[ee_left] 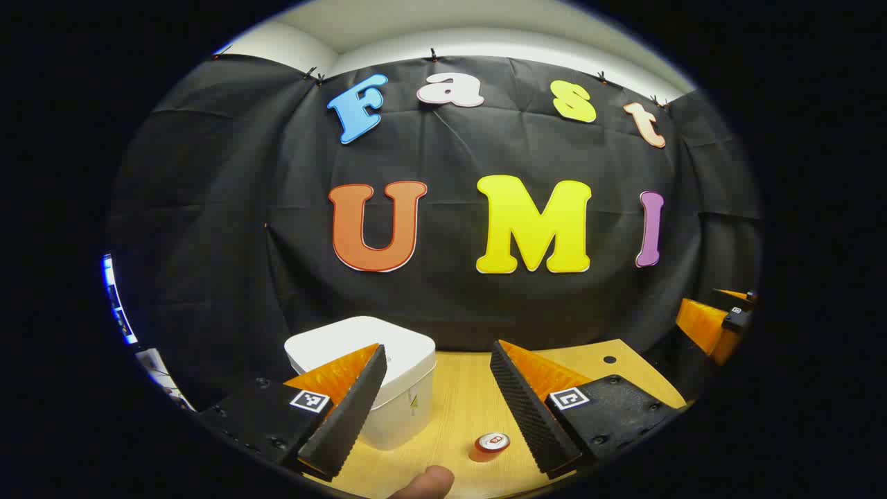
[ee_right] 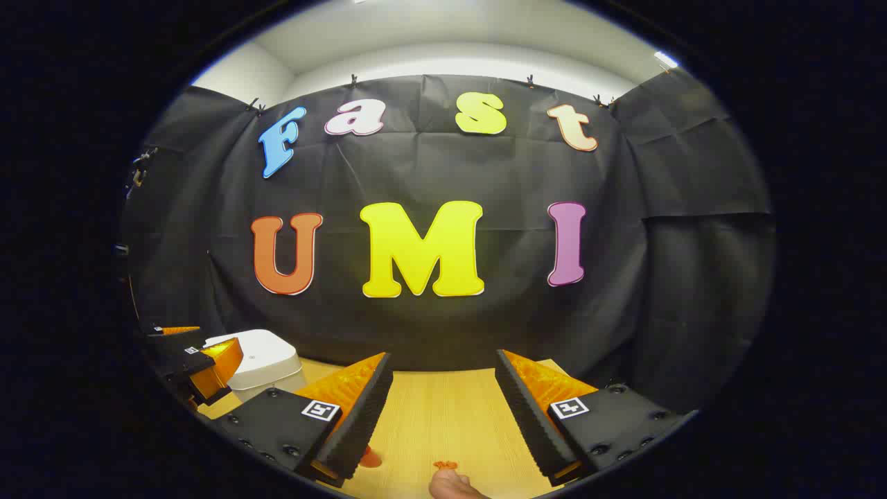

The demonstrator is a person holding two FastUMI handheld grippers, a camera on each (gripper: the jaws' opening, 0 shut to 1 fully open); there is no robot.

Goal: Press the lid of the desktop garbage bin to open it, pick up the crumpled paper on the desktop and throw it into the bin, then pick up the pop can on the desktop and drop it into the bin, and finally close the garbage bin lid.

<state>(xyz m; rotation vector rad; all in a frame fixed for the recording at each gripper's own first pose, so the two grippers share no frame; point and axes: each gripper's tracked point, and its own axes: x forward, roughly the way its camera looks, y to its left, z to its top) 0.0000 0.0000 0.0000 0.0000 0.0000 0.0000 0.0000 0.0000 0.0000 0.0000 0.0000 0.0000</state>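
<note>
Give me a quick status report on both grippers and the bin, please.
Left gripper open, empty, above desk. Right gripper open, empty. Bin lid shut; pop can upright beside it. Nothing blocking the lid.

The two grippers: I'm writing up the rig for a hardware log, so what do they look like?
The left gripper and the right gripper match: each has two wedge-shaped fingers with ribbed inner pads, mounted on black blocks dotted with screws. Each block carries a small square black-and-white marker tag. No cables or sleeves are visible; a bare fingertip shows at the bottom edge.
</note>
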